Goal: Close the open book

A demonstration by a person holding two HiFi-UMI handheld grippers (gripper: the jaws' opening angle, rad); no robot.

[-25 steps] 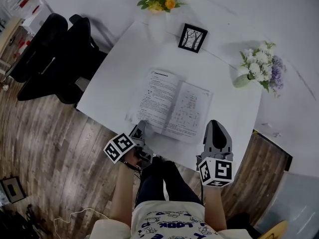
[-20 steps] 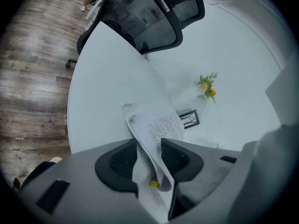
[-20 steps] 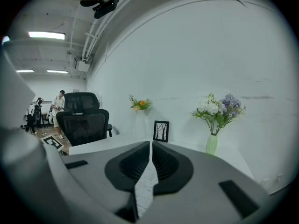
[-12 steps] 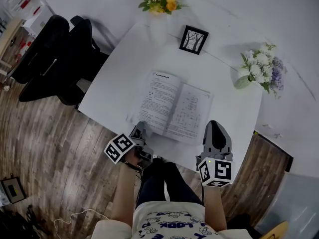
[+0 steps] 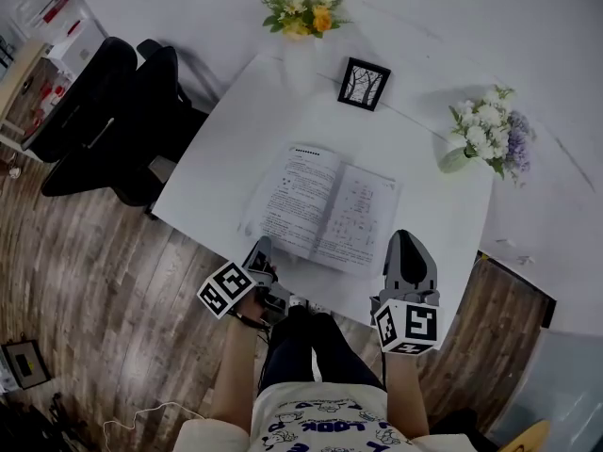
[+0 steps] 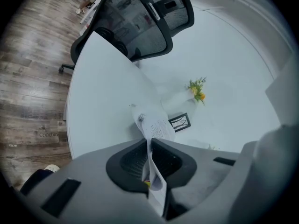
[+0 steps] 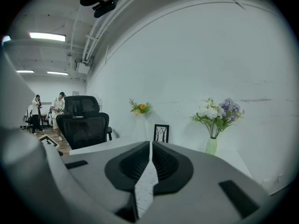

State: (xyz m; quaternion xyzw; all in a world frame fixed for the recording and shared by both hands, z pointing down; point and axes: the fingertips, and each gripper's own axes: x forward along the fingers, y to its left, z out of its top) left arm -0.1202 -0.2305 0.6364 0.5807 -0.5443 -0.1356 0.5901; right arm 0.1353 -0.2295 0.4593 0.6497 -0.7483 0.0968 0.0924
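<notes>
The open book lies flat in the middle of the white table, printed pages up. My left gripper is at the book's near left corner. In the left gripper view its jaws are closing, pads pressed on a thin printed page that runs out between them. At the book's near right corner sits my right gripper. The right gripper view has its jaws together, a strip of printed page showing in the gap.
At the table's far edge stand a small black picture frame and yellow flowers. A vase of white and purple flowers is at the right. A black office chair is left of the table.
In the head view the whole scene has slid slightly. Both grippers stay at the book's near corners, and the book has not visibly moved.
</notes>
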